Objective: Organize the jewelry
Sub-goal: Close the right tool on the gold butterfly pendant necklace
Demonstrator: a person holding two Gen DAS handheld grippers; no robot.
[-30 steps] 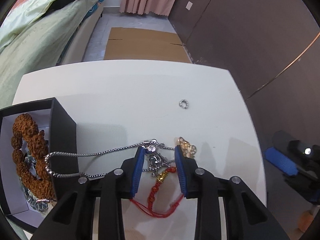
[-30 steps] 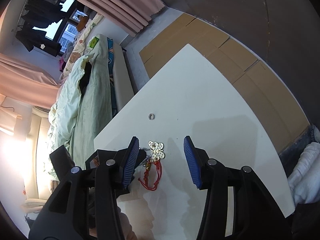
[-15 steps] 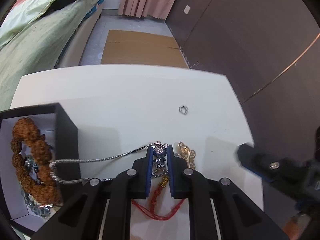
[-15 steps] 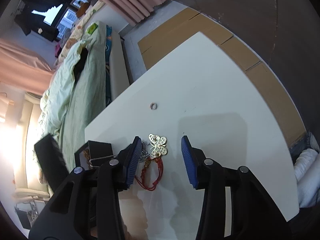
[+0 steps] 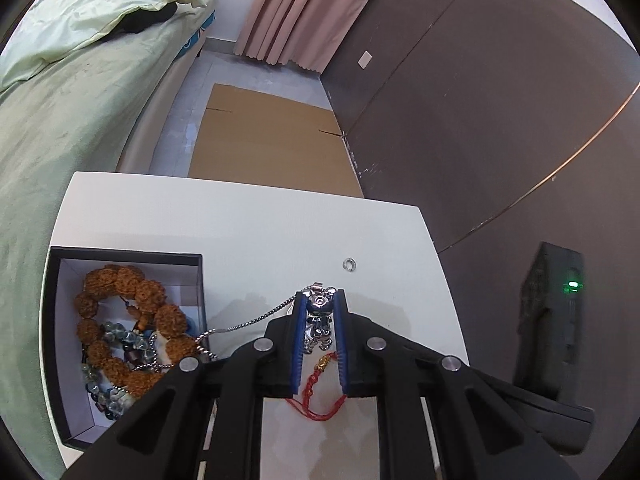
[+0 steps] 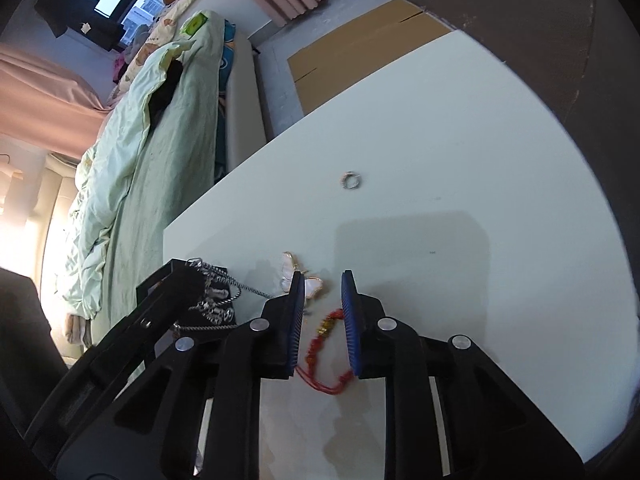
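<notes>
My left gripper (image 5: 319, 312) is shut on a silver bear pendant (image 5: 319, 317) and holds it above the white table (image 5: 248, 232). Its silver chain (image 5: 248, 322) trails left into the black jewelry box (image 5: 120, 332), which holds a brown bead bracelet (image 5: 132, 320) and blue-green beads. A red cord bracelet with a gold charm (image 5: 320, 384) lies below on the table. My right gripper (image 6: 322, 292) is partly closed with nothing between its pads, above the red cord bracelet (image 6: 326, 344), next to a butterfly brooch (image 6: 298, 276). A small silver ring (image 6: 351, 180) lies farther out.
A bed with a green quilt (image 5: 60, 112) runs along the table's left side. Cardboard (image 5: 268, 136) lies on the floor beyond the table. A dark wall (image 5: 500, 120) stands to the right. The silver ring (image 5: 351, 264) lies near the table's right edge.
My left gripper closed on the bear pendant and lifted it, pulling the chain taut from the box. My right gripper moved down toward the red bracelet and narrowed its jaws.
</notes>
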